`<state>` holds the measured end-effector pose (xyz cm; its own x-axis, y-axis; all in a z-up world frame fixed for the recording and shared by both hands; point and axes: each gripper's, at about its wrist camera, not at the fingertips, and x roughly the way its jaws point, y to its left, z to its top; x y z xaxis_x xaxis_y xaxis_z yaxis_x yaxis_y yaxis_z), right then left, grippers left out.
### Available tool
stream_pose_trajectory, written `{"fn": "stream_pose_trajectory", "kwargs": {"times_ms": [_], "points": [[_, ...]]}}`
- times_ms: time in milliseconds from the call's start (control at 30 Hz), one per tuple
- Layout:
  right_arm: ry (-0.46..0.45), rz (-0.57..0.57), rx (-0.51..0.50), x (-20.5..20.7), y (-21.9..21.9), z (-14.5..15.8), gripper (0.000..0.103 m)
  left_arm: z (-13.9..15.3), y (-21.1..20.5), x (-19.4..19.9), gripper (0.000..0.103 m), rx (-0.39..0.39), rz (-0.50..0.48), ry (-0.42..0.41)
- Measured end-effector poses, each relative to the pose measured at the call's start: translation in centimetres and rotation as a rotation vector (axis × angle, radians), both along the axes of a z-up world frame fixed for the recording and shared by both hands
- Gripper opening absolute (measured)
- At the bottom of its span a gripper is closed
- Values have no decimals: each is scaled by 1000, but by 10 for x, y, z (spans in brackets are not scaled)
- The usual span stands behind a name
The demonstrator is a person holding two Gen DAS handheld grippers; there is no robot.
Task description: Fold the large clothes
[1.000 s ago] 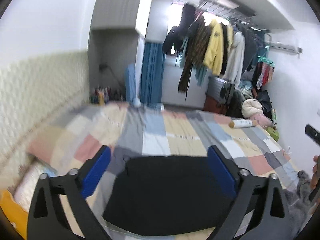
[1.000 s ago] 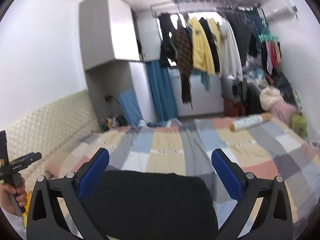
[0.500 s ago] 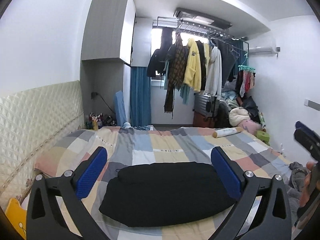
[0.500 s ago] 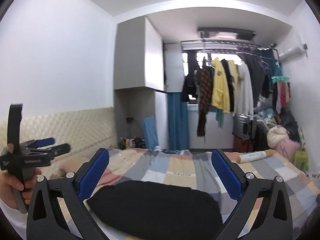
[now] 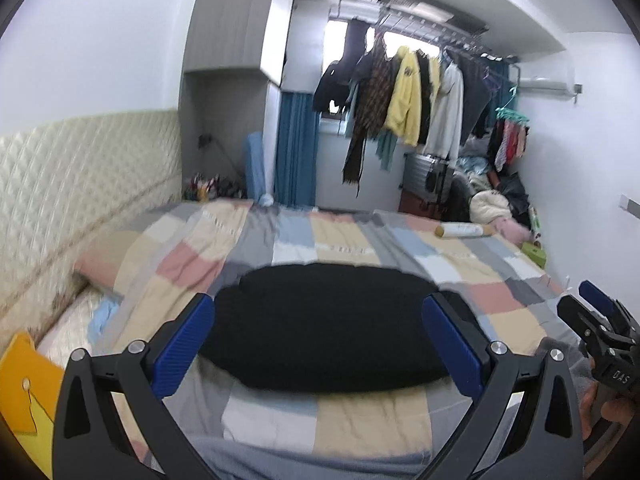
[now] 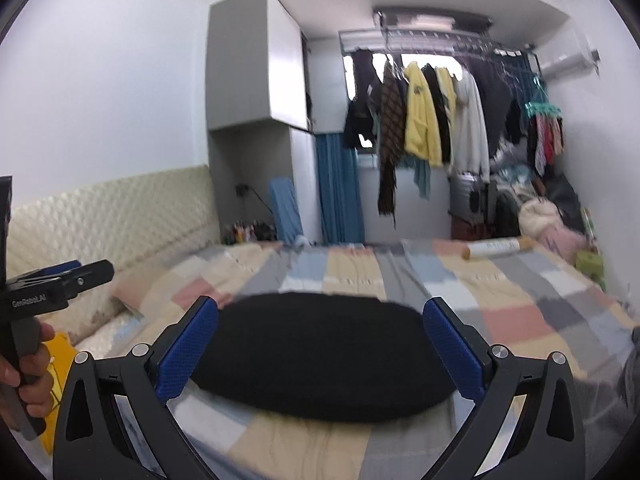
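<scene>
The black garment (image 5: 320, 324) looks soft, limp and light, already a compact bundle on the bed (image 5: 360, 420); I'd pinch an edge or corner. It lies ahead of both my grippers, left (image 5: 320, 350) and right (image 6: 320, 350), each spread wide, holding nothing, clear of it.

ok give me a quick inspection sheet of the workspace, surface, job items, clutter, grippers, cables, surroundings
Surface: bed with patchwork quilt, mostly flat.
Job's things: black garment lying in a compact folded shape on the quilt.
Clutter: paper roll at the far right of the bed; grey cloth at the right edge.
Grippers: left gripper open, empty; right gripper open, empty.
Cables: cable from a wall socket beyond the bed.
Surroundings: hanging clothes rack, padded headboard, white cabinet.
</scene>
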<state>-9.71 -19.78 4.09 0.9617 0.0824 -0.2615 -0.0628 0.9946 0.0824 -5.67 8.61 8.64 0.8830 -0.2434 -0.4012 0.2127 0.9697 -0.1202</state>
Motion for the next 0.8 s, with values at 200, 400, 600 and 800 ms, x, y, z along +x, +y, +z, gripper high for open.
{"fn": "stream_pose_trajectory", "kwargs": {"times_ms": [200, 400, 600, 800], "points": [[94, -2, 28, 5, -3, -35, 103, -32, -1, 6, 103, 15, 34, 75], [146, -21, 42, 4, -3, -59, 103, -56, -8, 8, 103, 38, 38, 131], [173, -33, 23, 8, -2, -70, 103, -73, -15, 10, 103, 46, 24, 183], [196, -41, 29, 14, -9, -77, 103, -81, -18, 9, 103, 66, 31, 203]]}}
